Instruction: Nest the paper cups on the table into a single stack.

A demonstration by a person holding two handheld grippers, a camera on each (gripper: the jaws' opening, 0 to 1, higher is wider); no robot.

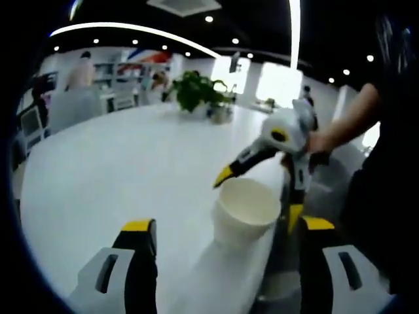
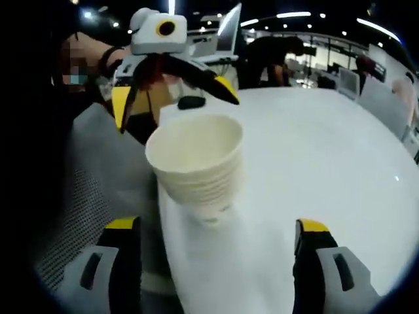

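Note:
A stack of several nested white paper cups stands upright at the very edge of the white table. In the left gripper view my left gripper is open wide just short of the stack, nothing between its jaws. My right gripper comes in from the right, open, its yellow tips on either side of the top cup's rim. In the right gripper view my right gripper is open in front of the stack. Beyond it my left gripper hangs open over the rim.
A potted plant stands at the table's far end. A small dark object and a laptop lie behind the stack. A grey mesh chair sits beside the table edge. A person's arm holds the right gripper.

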